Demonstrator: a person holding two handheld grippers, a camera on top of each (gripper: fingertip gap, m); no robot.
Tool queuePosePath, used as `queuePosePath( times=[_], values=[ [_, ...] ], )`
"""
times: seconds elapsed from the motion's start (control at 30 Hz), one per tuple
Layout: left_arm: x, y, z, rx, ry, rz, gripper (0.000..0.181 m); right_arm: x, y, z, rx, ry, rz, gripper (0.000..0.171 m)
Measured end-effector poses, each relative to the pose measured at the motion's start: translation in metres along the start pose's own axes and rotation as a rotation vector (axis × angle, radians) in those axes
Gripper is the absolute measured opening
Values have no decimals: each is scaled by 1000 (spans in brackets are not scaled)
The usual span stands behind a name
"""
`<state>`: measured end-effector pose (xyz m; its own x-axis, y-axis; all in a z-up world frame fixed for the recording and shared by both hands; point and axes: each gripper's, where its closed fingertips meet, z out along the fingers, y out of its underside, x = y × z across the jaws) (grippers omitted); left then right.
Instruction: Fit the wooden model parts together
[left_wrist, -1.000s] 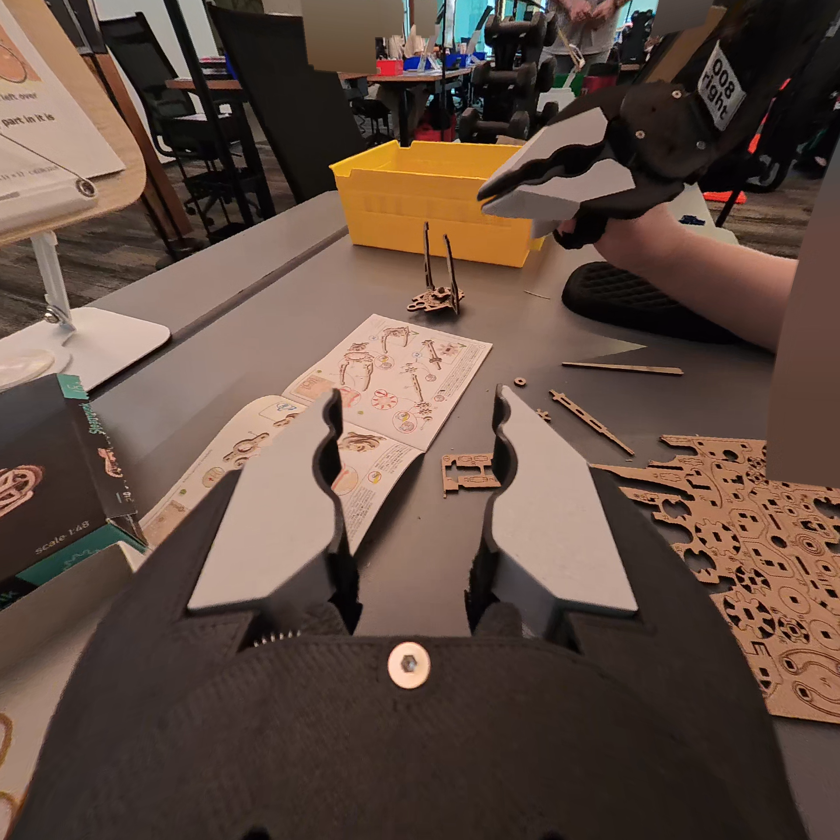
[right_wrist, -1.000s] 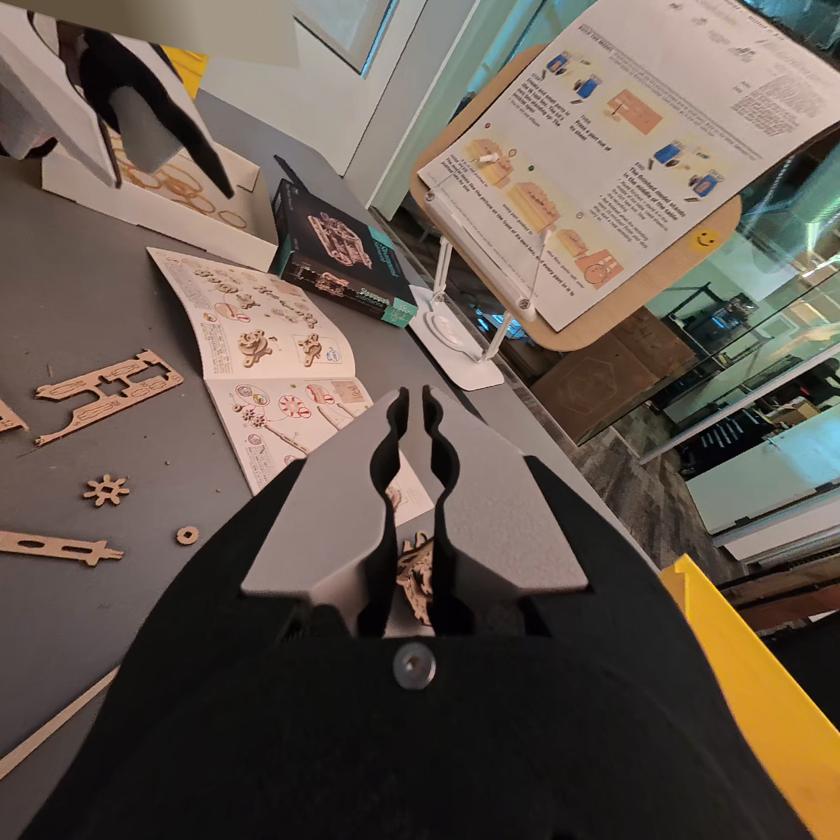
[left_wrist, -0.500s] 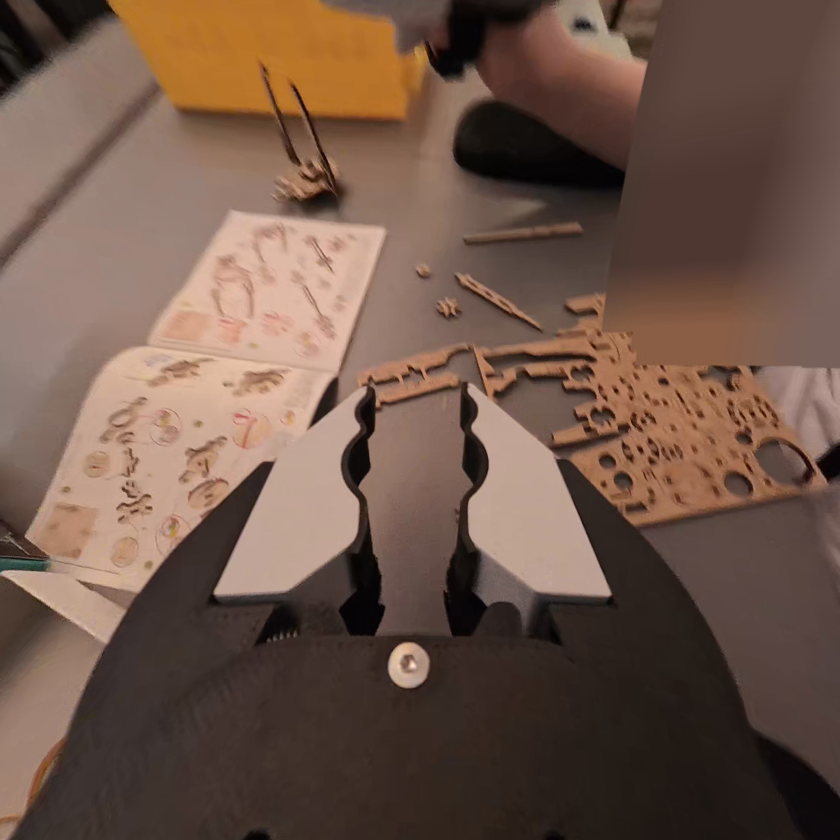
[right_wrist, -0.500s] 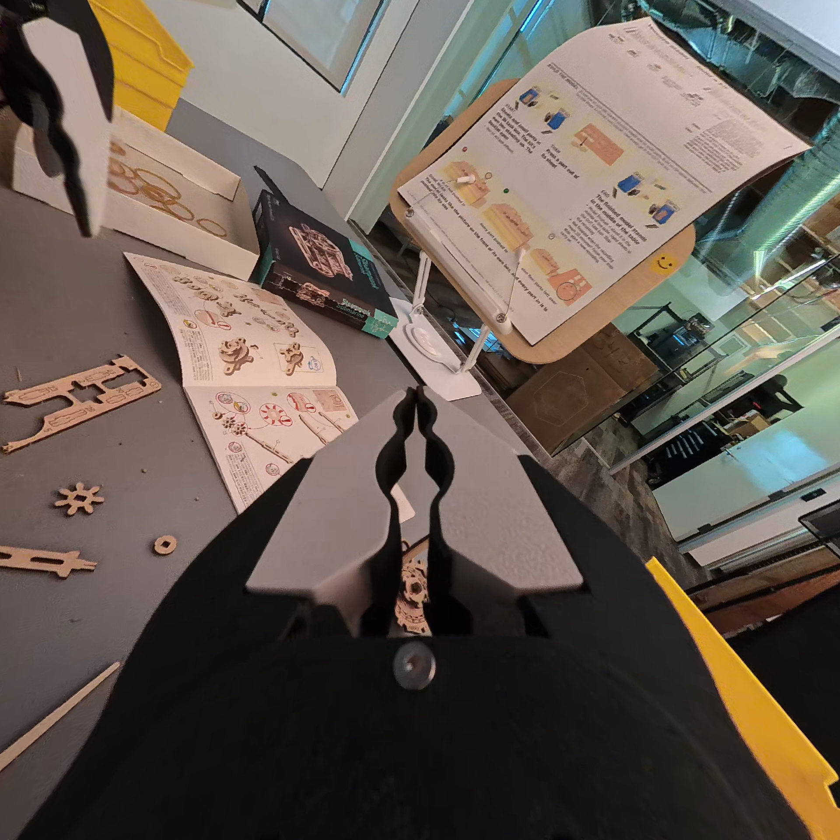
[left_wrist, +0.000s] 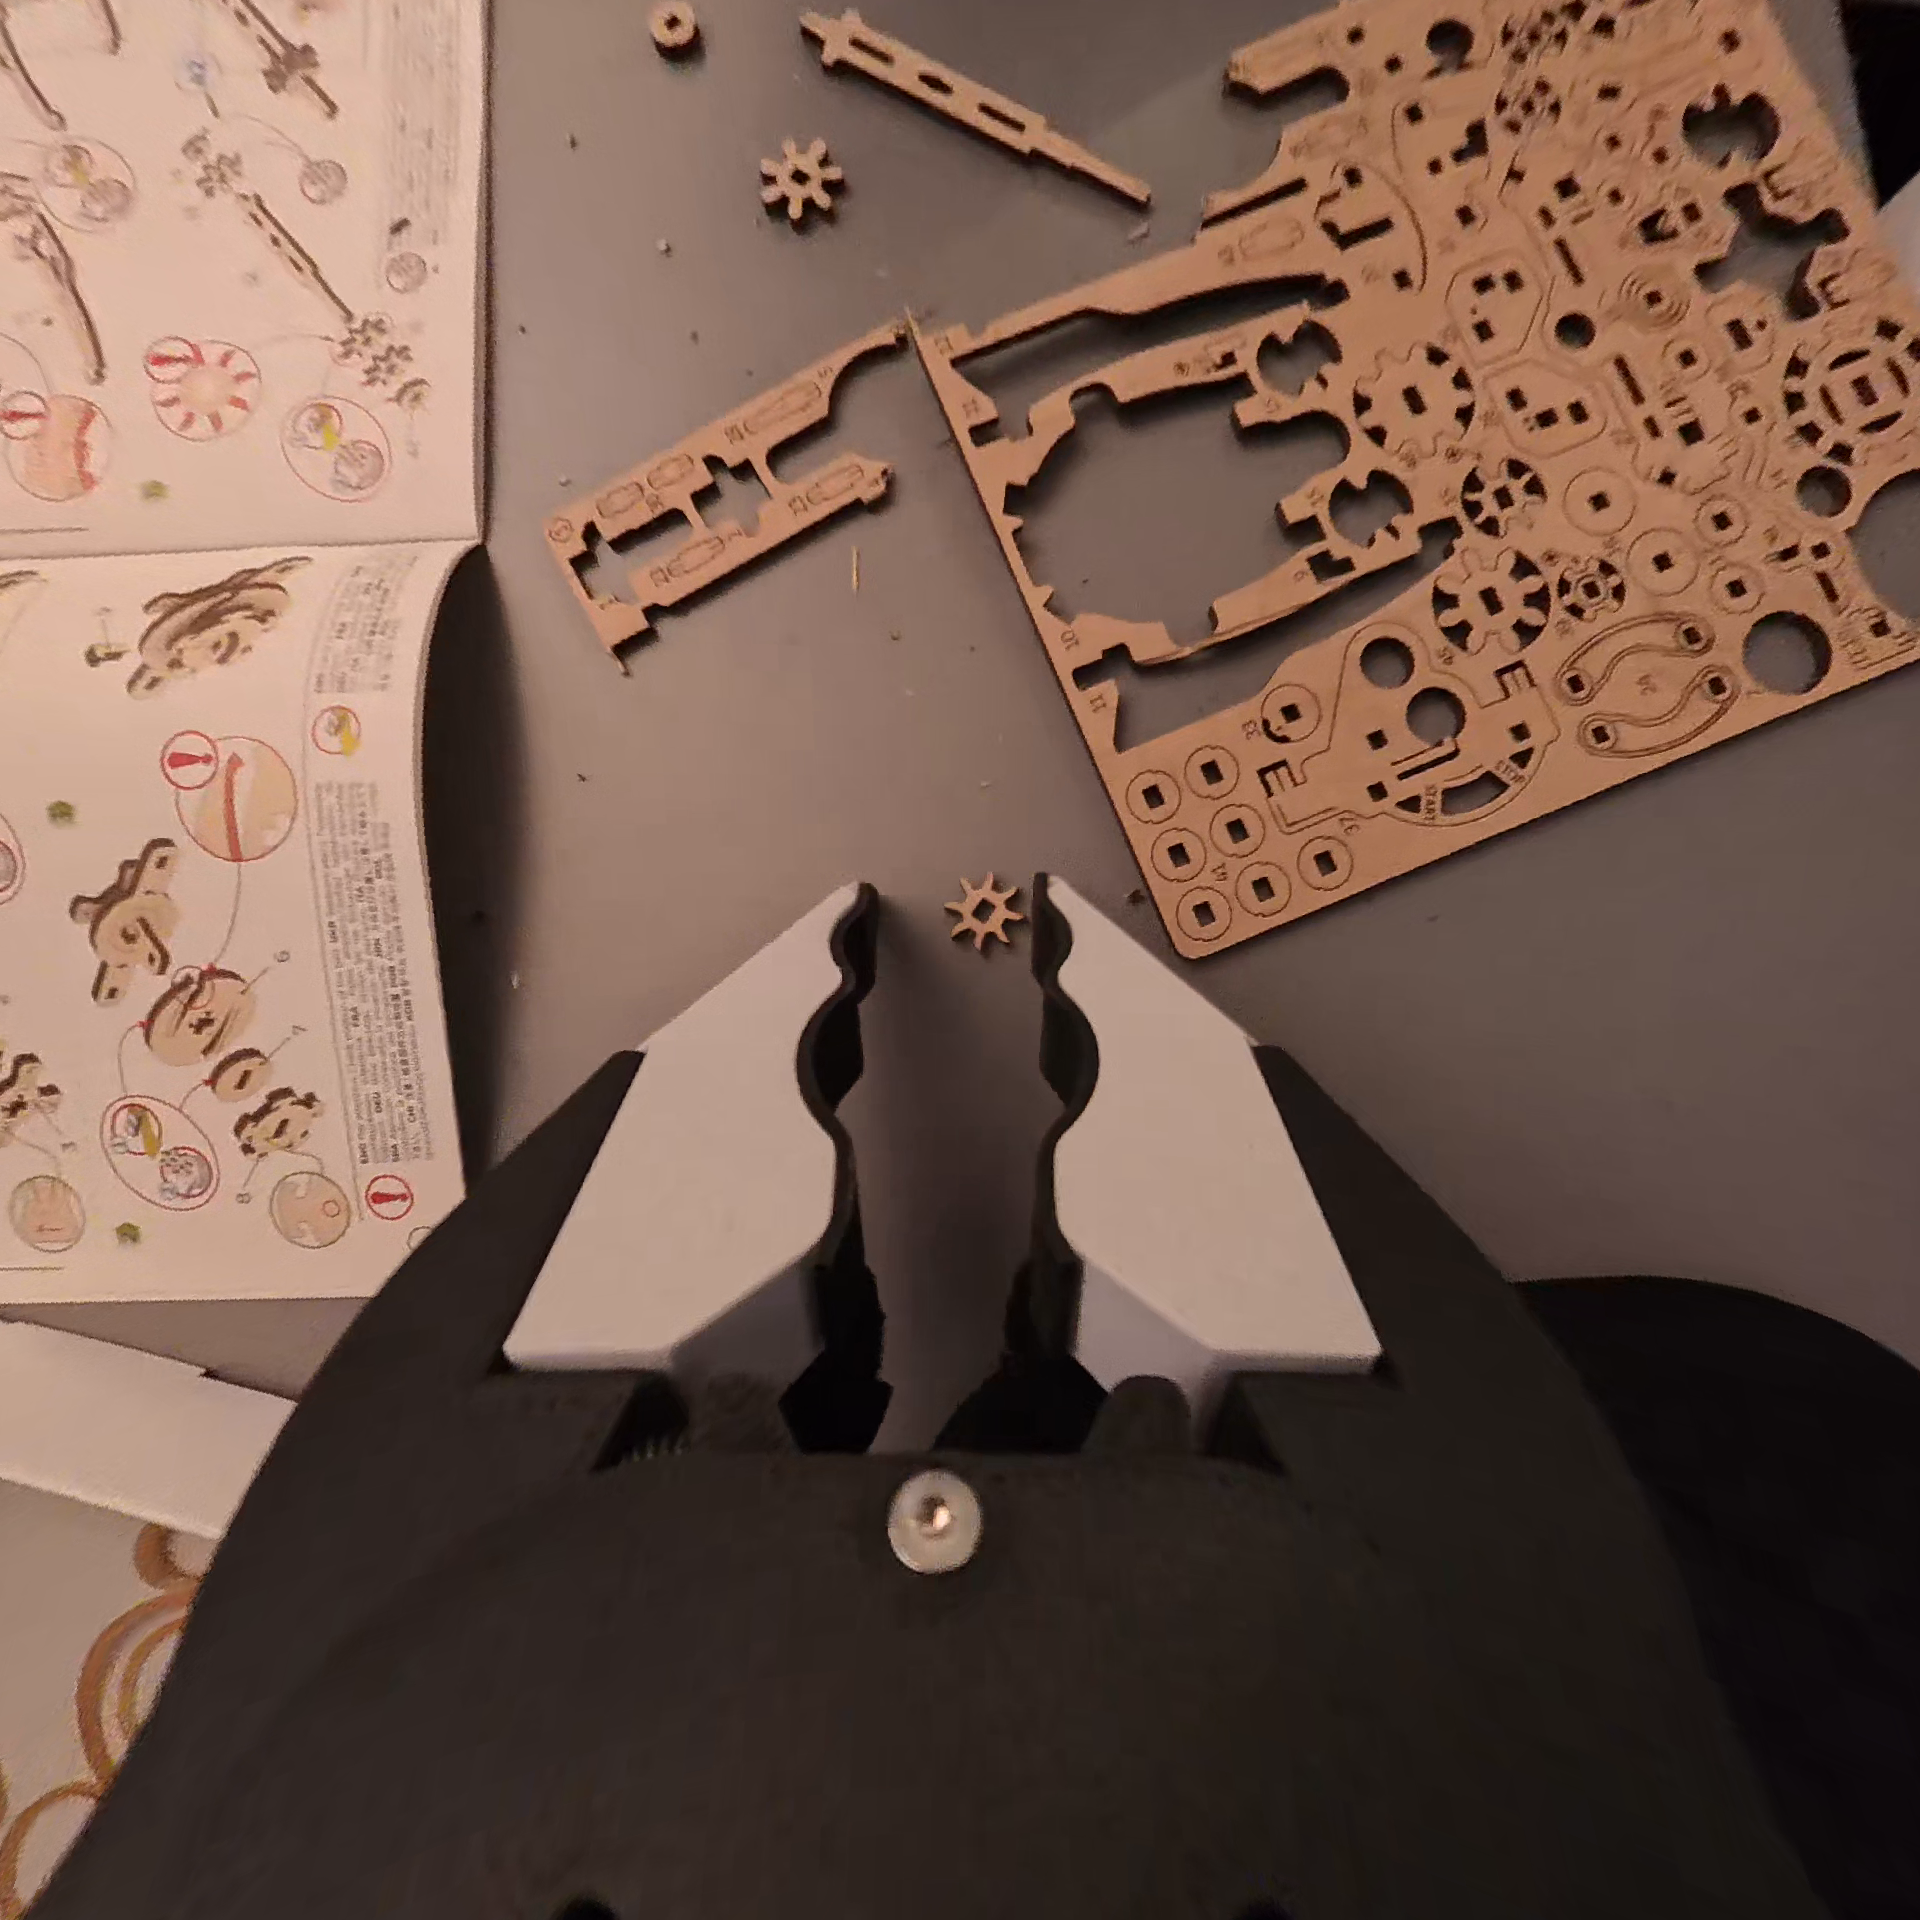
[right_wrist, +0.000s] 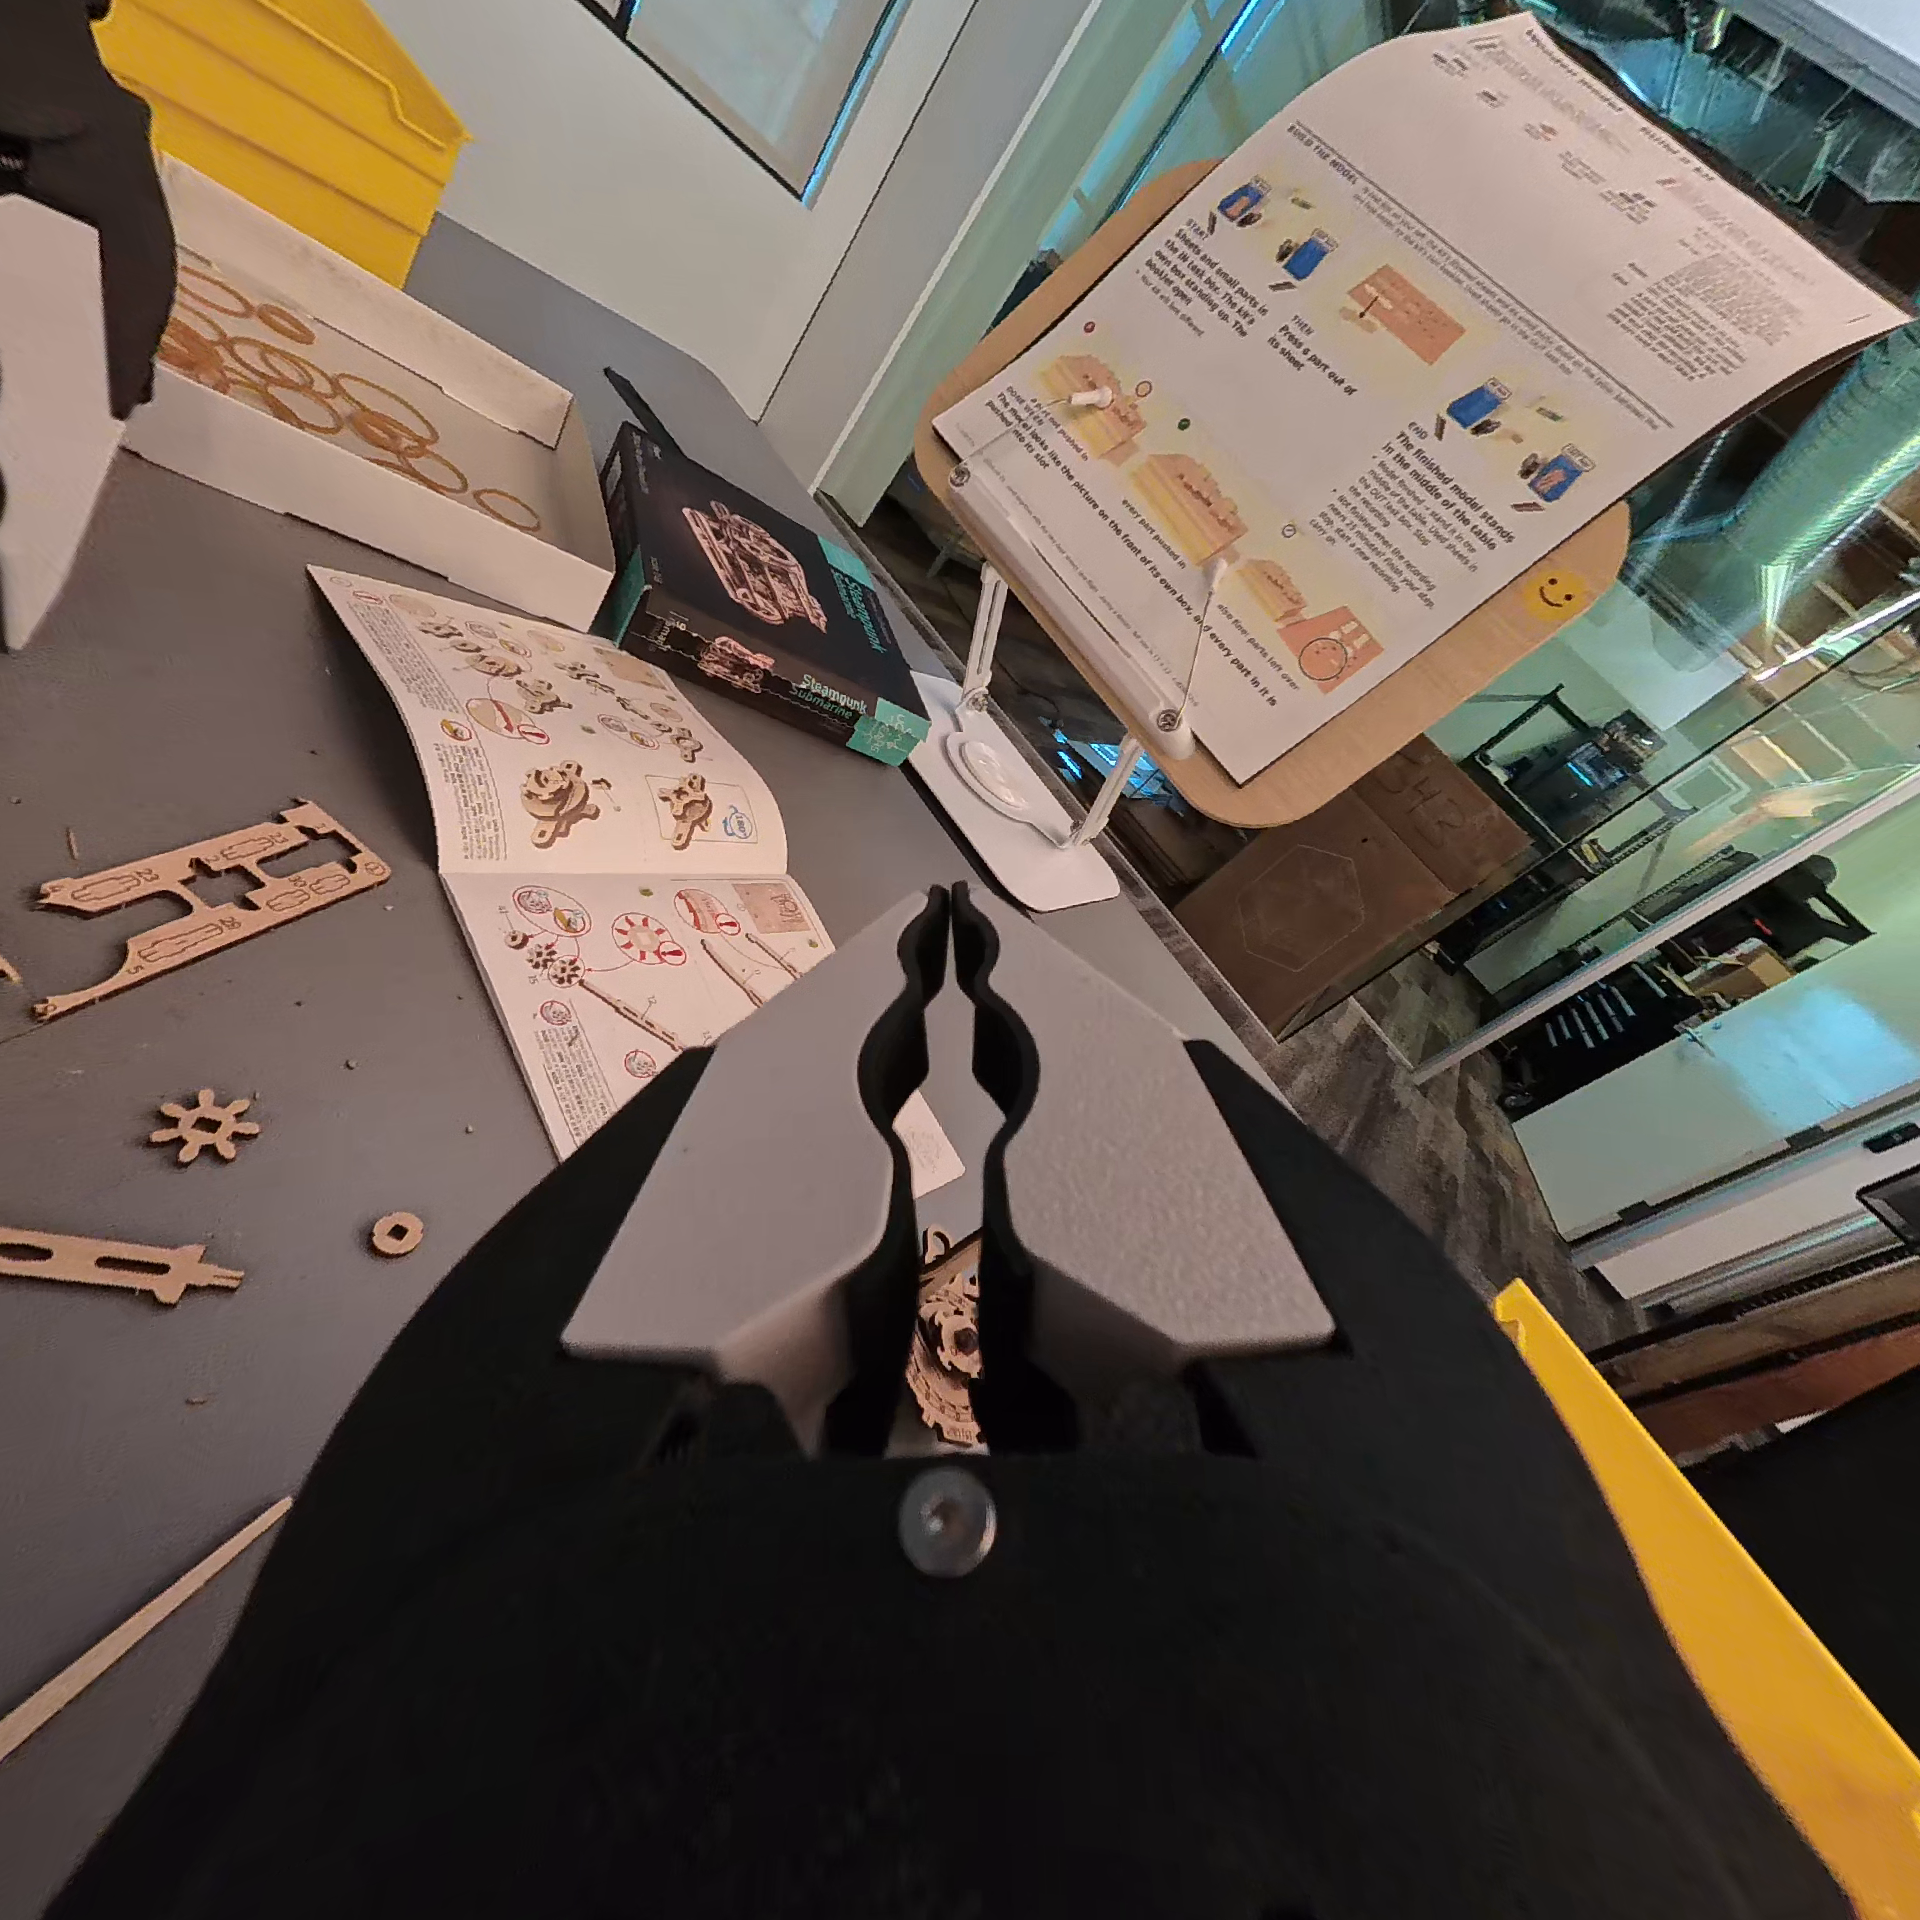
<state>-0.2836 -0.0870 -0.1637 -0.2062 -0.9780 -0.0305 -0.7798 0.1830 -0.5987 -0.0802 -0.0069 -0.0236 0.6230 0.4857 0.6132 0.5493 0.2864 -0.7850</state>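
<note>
Left gripper (left_wrist: 951, 914) has swung down from the raised, level pose of a second ago and now looks almost straight down at the grey table (left_wrist: 790, 748). Jaws are released, narrower than a second ago, and a small star-shaped gear (left_wrist: 985, 911) lies flat between the tips, just beside the right-hand one; whether anything touches it I can't tell. Reads as lining up a pick of that gear, not yet a grab.

Just right of the gear: near corner of the laser-cut part sheet (left_wrist: 1558, 520), many parts still in it. Left: open instruction booklet (left_wrist: 239, 727). Farther out: a slotted frame offcut (left_wrist: 717, 520), then a second star gear (left_wrist: 800, 182), a small washer (left_wrist: 677, 18) and a slotted strip (left_wrist: 971, 104).

Right gripper (right_wrist: 951, 904) has drifted only slightly over the same second. Tips meet, clenched, nothing at the tips. A small wooden sub-assembly (right_wrist: 948, 1340) shows deep in the gap near the pivot; can't tell if it's pinched or simply sits on the table underneath.

Beyond it: kit box (right_wrist: 758, 613), white tray of rubber bands (right_wrist: 364, 416), yellow bin (right_wrist: 281, 94) at far left, instruction sheet on a stand (right_wrist: 1351, 416).

Likely next is closing on the gear; it's thin and flat on the table, so it could slip out.
</note>
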Motion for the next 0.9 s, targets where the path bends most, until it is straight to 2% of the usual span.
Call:
queuePosePath(
  times=[0.3,0.67,0.9],
  values=[
    [-6,0,-1,50,4,-38,9,-4,3,3,-20,-14,-16,0],
    [-5,-2,1,39,-8,-20,8,-5,-1,1,-4,-11,-24,0],
    [-23,-16,7,85,-90,-87,9,-7,2,3,-17,-21,-30,0]
  ],
)
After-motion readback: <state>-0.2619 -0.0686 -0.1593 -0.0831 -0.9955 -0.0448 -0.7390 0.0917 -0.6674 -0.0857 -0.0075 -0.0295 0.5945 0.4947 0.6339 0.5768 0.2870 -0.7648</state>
